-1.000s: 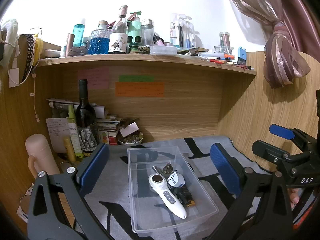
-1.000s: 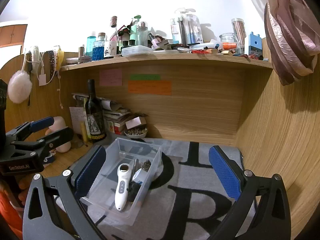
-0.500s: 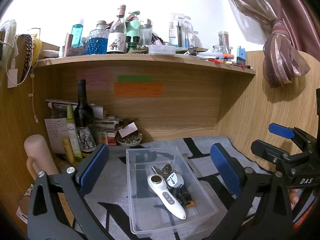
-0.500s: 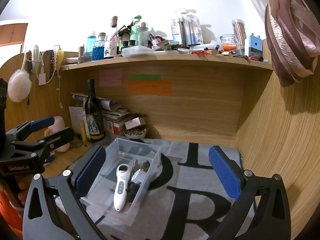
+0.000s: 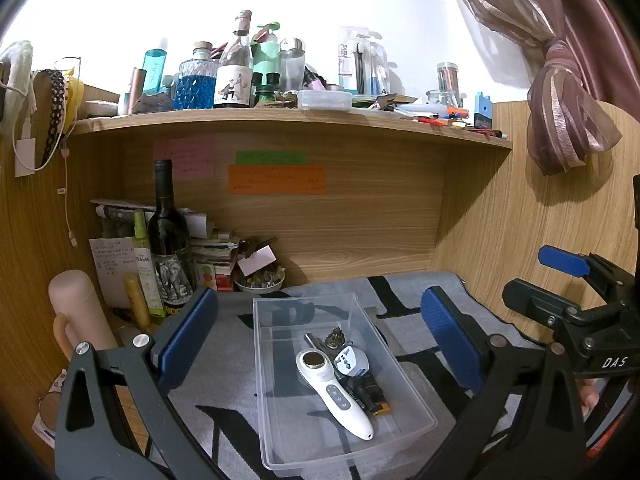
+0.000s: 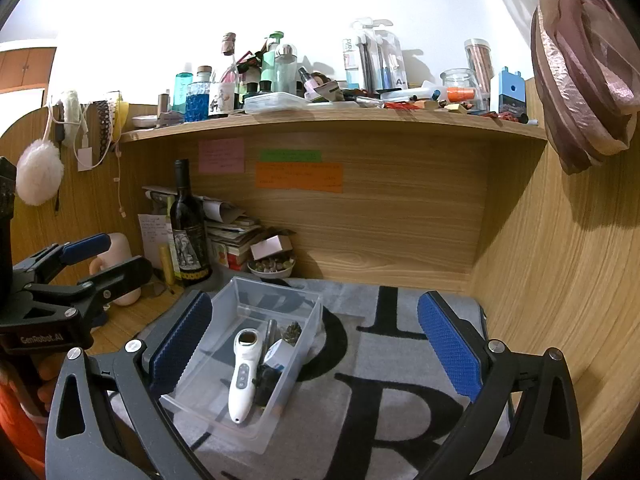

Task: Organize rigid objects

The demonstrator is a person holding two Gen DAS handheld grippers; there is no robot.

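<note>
A clear plastic bin (image 5: 280, 432) sits on a grey mat with black letters (image 6: 360, 420). In it lie a white handheld device (image 5: 336, 392), a white plug adapter (image 5: 352, 364), a small dark ornament (image 5: 335, 338) and a black item (image 5: 370, 396). The bin also shows in the right wrist view (image 6: 224, 416). My left gripper (image 5: 320, 340) is open and empty, hovering above and before the bin. My right gripper (image 6: 316, 344) is open and empty, to the bin's right, over the mat.
A wine bottle (image 5: 168, 240), a pink flask (image 5: 76, 312), stacked papers and a small bowl (image 5: 260, 280) crowd the back left corner. A cluttered wooden shelf (image 5: 280, 116) hangs overhead. A wooden wall (image 6: 560, 300) closes the right side.
Both views shifted very slightly; the grippers stay open and the bin's contents have not moved.
</note>
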